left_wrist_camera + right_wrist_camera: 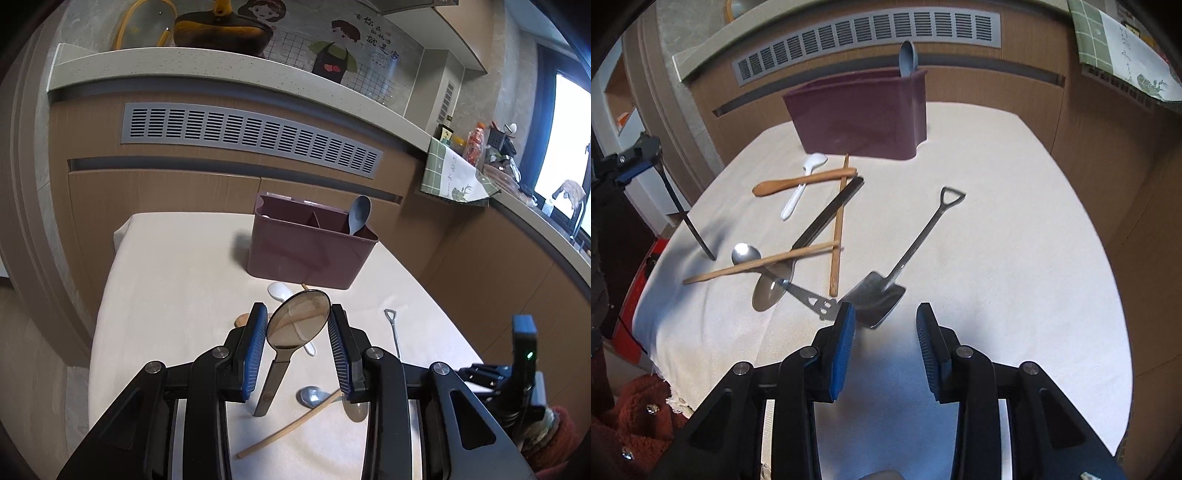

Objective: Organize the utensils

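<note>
Blue-padded fingers (255,347) of the left gripper (297,345) clamp the bowl of a large metal spoon (299,325), lifted off the table, handle hanging down toward the cloth. Over on the right gripper (884,349), the fingers (844,343) stand parted with nothing between them, hovering just short of the blade of a shovel-shaped spoon (882,291). Beyond lie the loose utensils on the white tablecloth (997,258): a small steel spoon (746,254), two wooden chopsticks (836,236), a wooden spoon (798,181) and a white plastic spoon (803,184). Farthest back stands the maroon utensil holder (860,118), with a grey-blue spoon (907,59) upright in its right-hand compartment.
</note>
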Demonstrator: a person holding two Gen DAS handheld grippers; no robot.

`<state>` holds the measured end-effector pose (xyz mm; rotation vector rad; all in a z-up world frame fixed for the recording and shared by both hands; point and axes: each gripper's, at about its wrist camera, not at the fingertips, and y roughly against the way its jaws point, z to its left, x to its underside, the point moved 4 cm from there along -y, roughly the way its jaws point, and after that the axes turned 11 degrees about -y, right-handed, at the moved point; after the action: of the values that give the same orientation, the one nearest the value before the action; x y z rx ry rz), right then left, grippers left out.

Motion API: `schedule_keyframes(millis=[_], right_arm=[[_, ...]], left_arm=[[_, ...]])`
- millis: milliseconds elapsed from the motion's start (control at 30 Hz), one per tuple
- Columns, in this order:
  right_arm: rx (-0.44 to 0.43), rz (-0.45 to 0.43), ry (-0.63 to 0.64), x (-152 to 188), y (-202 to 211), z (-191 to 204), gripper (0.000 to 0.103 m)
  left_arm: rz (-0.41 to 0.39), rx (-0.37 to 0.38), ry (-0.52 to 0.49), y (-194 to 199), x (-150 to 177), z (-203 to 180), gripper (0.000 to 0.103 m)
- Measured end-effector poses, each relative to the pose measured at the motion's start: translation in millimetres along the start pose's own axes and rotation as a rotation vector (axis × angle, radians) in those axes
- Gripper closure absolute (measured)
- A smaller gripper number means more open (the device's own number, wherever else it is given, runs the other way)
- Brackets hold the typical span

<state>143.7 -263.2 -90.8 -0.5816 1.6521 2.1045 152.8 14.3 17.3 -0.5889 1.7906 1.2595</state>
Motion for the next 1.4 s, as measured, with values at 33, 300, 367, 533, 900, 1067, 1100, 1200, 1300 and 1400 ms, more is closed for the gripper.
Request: schedule_keyframes(millis=[33, 300, 367, 533, 900, 1067, 1100, 1200, 1300, 1400], right_arm=[[0.015, 0.006, 0.004, 3.5, -3.7, 2.2, 0.069], [0.125, -0.030, -0.007, 6.9, -22.3, 14.8, 0.055], [0.135, -0.028, -0.044, 3.9, -25.2, 17.4, 0.049], [0.196, -0.039, -0.108, -0.2, -33.1, 26.0, 0.041], [0.150, -0.065, -0.095, -1.4, -28.7, 9.6, 0.064], [0.157, -0.080, -0.069, 7.4, -17.9, -12.3, 0.071], [0.160, -0.087, -0.061, 8.1, -16.1, -15.8, 0.074], [0.161, -0.097, -0.052, 7.2, -13.2, -25.5, 0.074], [0.151, -0.106, -0.052, 6.5, -8.0, -33.6, 0.074], [0.126, -0.132, -0.057, 5.2, 3.3, -39.6, 0.074]], left_arm=[[0.000, 0.000, 0.001, 0.3, 0.3, -0.2, 0.068], [0.001, 0.009, 0.007, -1.0, 1.4, -0.7, 0.068], [0.002, 0.016, 0.014, -1.5, 1.7, -1.7, 0.068], [0.010, 0.026, 0.016, -2.8, 2.6, -4.6, 0.068], [0.067, 0.072, 0.047, -29.4, 4.8, -8.2, 0.068], [0.063, 0.077, 0.021, -27.9, 1.6, -17.6, 0.068], [0.062, 0.076, 0.018, -27.0, 1.0, -18.1, 0.068], [0.058, 0.068, 0.024, -25.0, -0.2, -15.6, 0.068], [0.053, 0.065, 0.036, -21.9, -1.1, -12.8, 0.068], [0.056, 0.054, 0.024, -19.0, -0.5, -14.2, 0.068]])
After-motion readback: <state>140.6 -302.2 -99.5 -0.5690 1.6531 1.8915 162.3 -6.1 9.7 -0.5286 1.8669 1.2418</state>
